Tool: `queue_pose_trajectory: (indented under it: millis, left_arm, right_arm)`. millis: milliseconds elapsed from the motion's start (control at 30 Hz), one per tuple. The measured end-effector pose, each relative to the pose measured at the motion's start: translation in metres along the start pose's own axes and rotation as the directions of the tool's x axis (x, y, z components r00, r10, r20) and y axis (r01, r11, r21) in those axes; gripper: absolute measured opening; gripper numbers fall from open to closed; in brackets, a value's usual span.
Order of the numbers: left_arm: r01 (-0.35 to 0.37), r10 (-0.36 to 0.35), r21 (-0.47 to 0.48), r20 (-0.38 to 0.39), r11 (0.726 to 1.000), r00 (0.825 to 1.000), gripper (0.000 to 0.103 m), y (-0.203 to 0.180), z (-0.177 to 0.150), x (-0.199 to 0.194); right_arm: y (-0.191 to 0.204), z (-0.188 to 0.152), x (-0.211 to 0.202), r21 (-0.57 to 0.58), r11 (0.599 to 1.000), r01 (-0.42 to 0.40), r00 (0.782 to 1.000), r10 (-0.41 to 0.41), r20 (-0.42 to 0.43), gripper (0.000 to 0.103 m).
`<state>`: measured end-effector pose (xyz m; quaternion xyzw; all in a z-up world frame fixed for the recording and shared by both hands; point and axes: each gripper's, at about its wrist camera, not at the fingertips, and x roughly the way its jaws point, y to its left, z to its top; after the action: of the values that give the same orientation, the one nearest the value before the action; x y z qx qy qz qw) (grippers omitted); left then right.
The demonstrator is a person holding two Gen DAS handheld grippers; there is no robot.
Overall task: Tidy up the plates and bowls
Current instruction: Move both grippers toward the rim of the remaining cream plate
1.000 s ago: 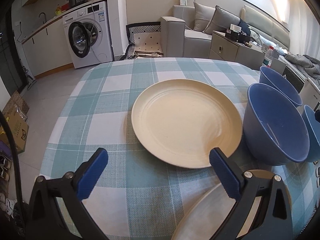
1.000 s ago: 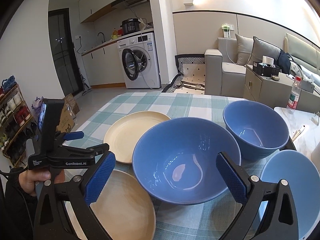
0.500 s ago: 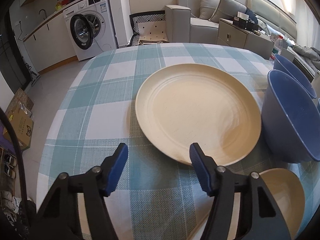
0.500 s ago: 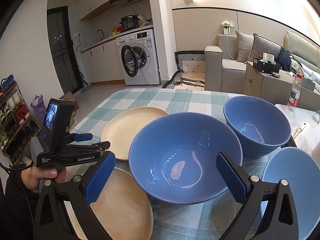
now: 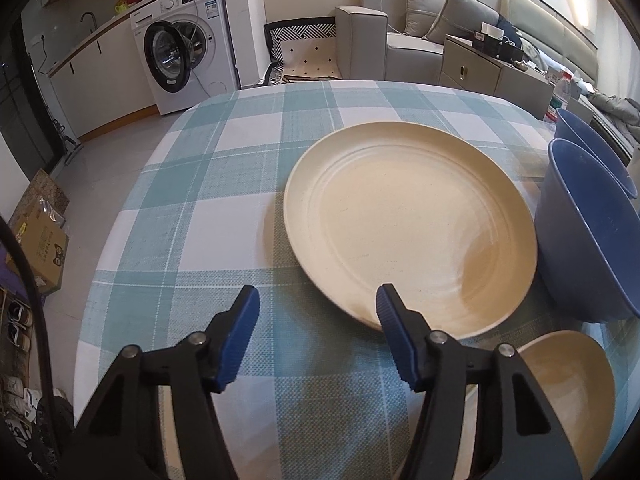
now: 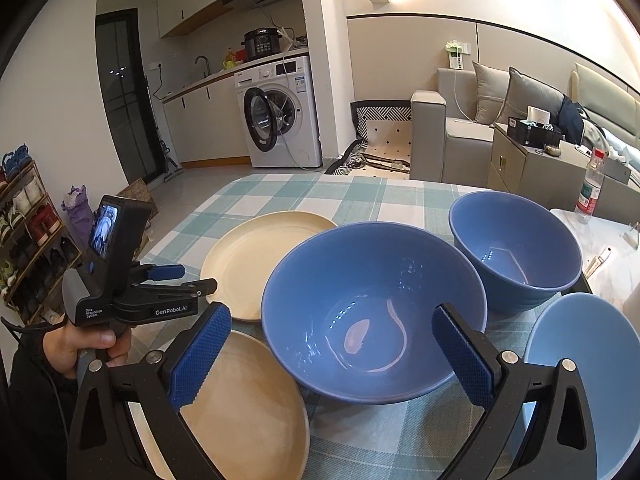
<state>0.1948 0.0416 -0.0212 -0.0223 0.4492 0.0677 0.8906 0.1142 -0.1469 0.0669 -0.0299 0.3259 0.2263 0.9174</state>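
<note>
A large cream plate (image 5: 408,224) (image 6: 260,256) lies flat on the checked tablecloth. My left gripper (image 5: 316,292) (image 6: 196,278) hovers at its near rim, jaws about half open. The right fingertip is over the rim, the left one over the cloth, and nothing is pressed between the pads. A second cream plate (image 5: 568,392) (image 6: 240,400) lies nearer, partly hidden under both grippers. My right gripper (image 6: 330,312) stands wide open above the near edge of a big blue bowl (image 6: 372,308) (image 5: 588,240). Behind it sits another blue bowl (image 6: 516,248) (image 5: 592,144), and a pale blue bowl (image 6: 580,360) is at the right.
The table (image 5: 208,184) drops off to tiled floor on the left. A washing machine (image 5: 188,60), a sofa (image 5: 400,40) and a cabinet stand beyond. A cardboard box (image 5: 40,240) and a shoe rack (image 6: 28,232) are at the left, a bottle (image 6: 592,188) on a white side table at the right.
My left gripper's jaws narrowed from wide to about half open, and it moved forward and tipped down toward the far plate's near rim. The right gripper stayed still.
</note>
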Motion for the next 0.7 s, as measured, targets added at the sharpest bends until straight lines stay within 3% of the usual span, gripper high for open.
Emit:
queue_pose_trajectory:
  millis: [700]
  left_arm:
    - [-0.021,0.022,-0.060,0.007,0.998,1.000,0.061,0.039,-0.020,-0.012]
  right_arm:
    - [0.010,-0.003,0.007,-0.015,1.000,0.001,1.000,-0.001,-0.006,0.102]
